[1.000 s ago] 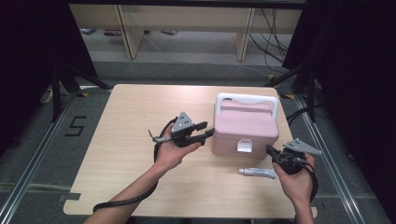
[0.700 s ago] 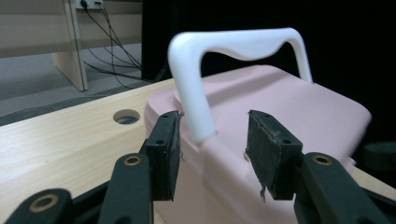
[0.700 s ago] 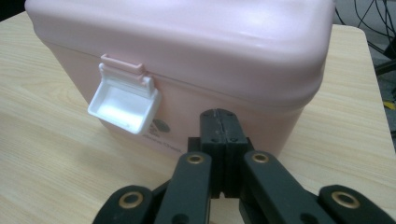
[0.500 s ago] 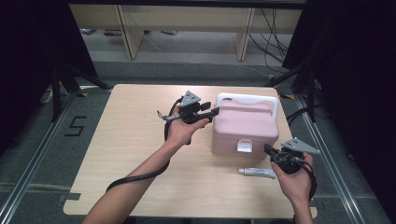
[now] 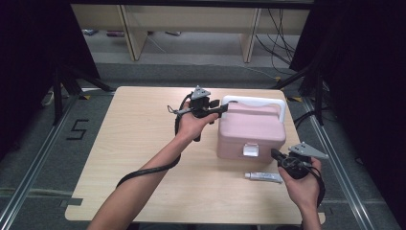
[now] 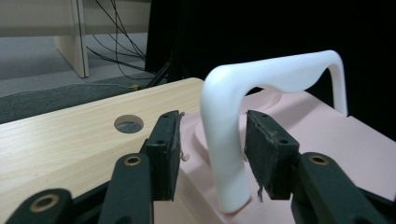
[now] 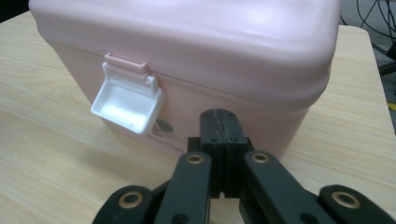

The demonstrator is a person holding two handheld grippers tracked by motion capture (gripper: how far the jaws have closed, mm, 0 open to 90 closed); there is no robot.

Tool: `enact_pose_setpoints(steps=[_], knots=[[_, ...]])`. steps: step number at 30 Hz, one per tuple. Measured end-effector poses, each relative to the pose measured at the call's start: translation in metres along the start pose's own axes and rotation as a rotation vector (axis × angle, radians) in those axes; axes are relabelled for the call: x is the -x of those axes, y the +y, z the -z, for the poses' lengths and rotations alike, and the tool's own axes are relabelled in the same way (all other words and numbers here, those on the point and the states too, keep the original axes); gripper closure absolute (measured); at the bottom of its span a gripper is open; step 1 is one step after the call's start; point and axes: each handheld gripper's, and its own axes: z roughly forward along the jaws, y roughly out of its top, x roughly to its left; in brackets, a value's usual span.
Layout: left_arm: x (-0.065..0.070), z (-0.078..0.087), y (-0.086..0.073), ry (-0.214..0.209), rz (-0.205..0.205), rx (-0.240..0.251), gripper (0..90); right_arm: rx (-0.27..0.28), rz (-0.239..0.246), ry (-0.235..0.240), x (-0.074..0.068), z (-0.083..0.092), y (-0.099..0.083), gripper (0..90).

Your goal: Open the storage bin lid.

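1. The left gripper (image 6: 212,154) straddles the near upright of the white handle (image 6: 224,154) on the pink box (image 5: 251,129); its jaws, which have just been closing a little, stand apart, clear of the handle on both sides.
2. The right gripper (image 7: 219,128) has its jaws pressed together on nothing, just before the box's front wall, right of the white latch (image 7: 128,105).
3. A small tube (image 5: 263,177) lies on the table (image 5: 129,134) beside that gripper.

Even overhead light, dark surroundings, sharp focus.

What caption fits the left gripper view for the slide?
Open left tool straddling the white handle of the pink box, pads not pressing.
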Motion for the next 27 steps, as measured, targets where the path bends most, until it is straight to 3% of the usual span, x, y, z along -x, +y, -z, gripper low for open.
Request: enact_pose_setpoints(steps=[2, 3, 4, 6, 8, 10, 12, 14, 17, 25, 26, 27], knots=[[-0.001, -0.002, 0.001, -0.008, 0.013, -0.006, 56.8, 0.001, 0.001, 0.001, 0.0, -0.001, -0.001, 90.0], [0.0, -0.003, 0.001, -0.008, 0.012, -0.005, 57.9, 0.0, -0.046, 0.016, -0.003, -0.002, -0.002, 90.0], [0.001, -0.003, 0.002, -0.006, 0.005, -0.007, 58.9, 0.0, 0.002, 0.005, 0.001, -0.002, -0.002, 90.0], [0.002, -0.005, 0.002, -0.008, 0.011, -0.006, 61.9, -0.004, 0.001, 0.007, 0.0, -0.002, -0.001, 90.0], [0.003, -0.007, 0.002, -0.022, 0.015, -0.005, 66.3, -0.006, -0.035, 0.015, -0.003, -0.003, -0.001, 90.0], [0.005, -0.008, 0.002, -0.005, 0.022, -0.009, 69.8, -0.006, -0.037, 0.016, -0.003, -0.003, -0.001, 90.0], [0.005, -0.008, 0.002, -0.007, 0.059, -0.006, 71.1, -0.002, 0.002, 0.01, 0.0, -0.002, -0.001, 90.0], [0.004, -0.008, 0.003, -0.008, 0.07, -0.016, 71.6, 0.0, -0.016, 0.014, -0.001, -0.002, -0.001, 90.0], [0.004, -0.008, 0.006, -0.019, 0.088, -0.027, 71.8, 0.007, 0.009, 0.002, 0.002, -0.001, 0.0, 90.0], [0.001, -0.01, 0.015, -0.027, 0.133, -0.039, 71.8, 0.023, -0.03, -0.007, 0.003, 0.005, 0.008, 90.0], [0.001, -0.01, 0.016, -0.023, 0.134, -0.039, 71.7, 0.033, -0.007, -0.008, 0.005, 0.005, 0.009, 90.0], [0.001, -0.01, 0.018, -0.027, 0.138, -0.039, 71.7, 0.03, -0.048, 0.004, 0.002, 0.004, 0.009, 90.0]])
